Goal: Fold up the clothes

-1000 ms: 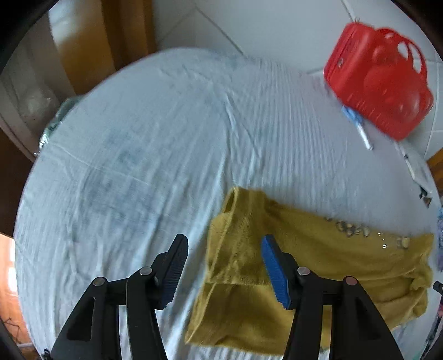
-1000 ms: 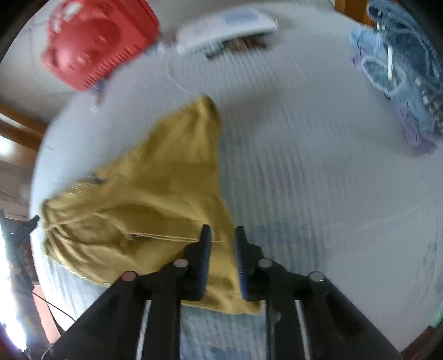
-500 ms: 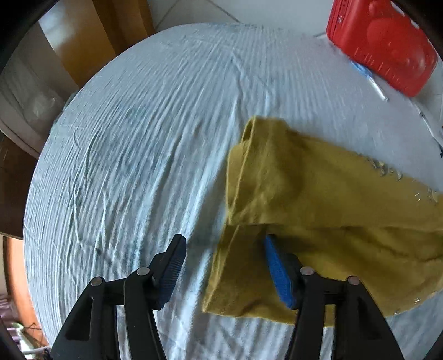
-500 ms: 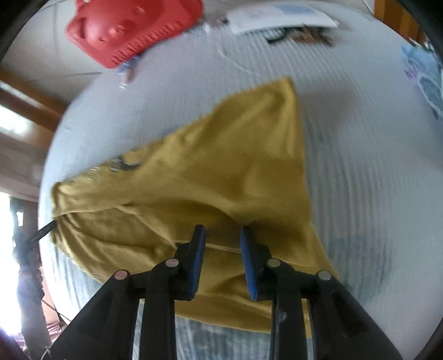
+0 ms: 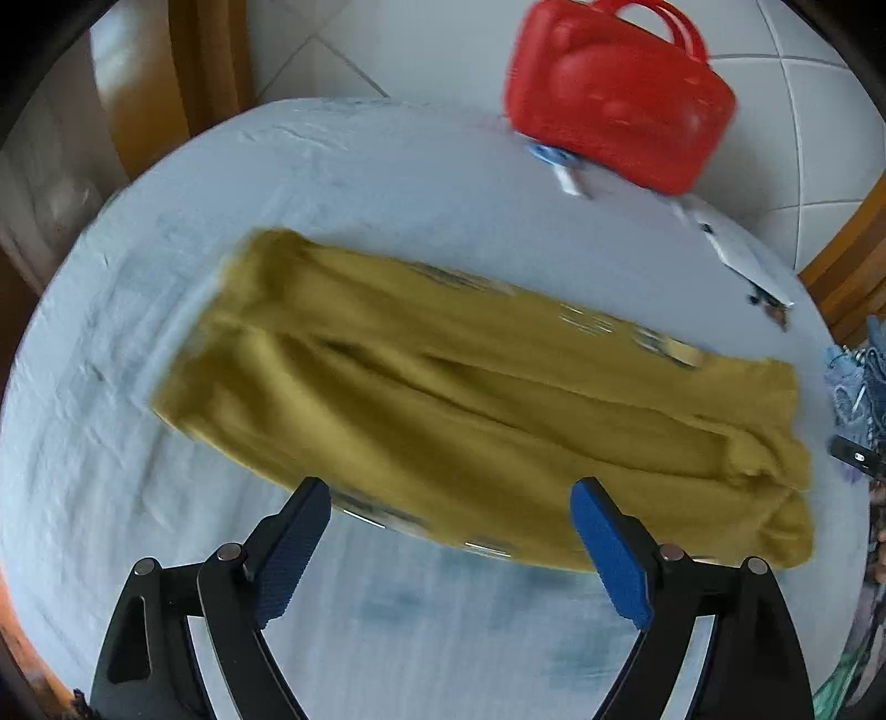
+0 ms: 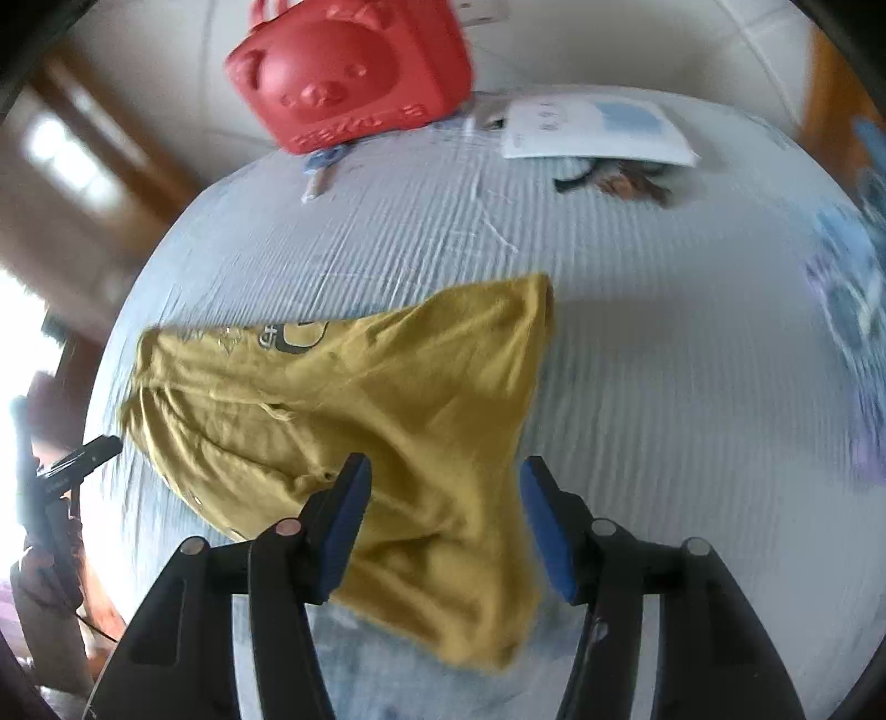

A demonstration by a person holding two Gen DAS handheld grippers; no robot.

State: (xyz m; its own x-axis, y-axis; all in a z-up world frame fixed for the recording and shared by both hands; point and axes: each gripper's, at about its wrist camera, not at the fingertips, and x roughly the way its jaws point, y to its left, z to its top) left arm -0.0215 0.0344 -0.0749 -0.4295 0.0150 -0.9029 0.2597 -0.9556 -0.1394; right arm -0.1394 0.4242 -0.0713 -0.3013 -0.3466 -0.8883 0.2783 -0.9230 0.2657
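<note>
Pale blue sheet covers the bed; white tiled floor beyond, red bear-face case at 12 o'clock, paper at 1 o'clock. Mustard garment lies folded lengthwise mid-sheet. Left hand-held gripper spread wide, holding nothing; right hand-held gripper spread, straddling the garment's near corner without pinching.

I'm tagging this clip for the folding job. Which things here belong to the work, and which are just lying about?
Belongs to the job:
- mustard-yellow garment
- left gripper, fingers open
- right gripper, fingers open
- blue clothes pile, probably next

Just lying about:
- red bear-face case
- white paper
- blue-and-white pen
</note>
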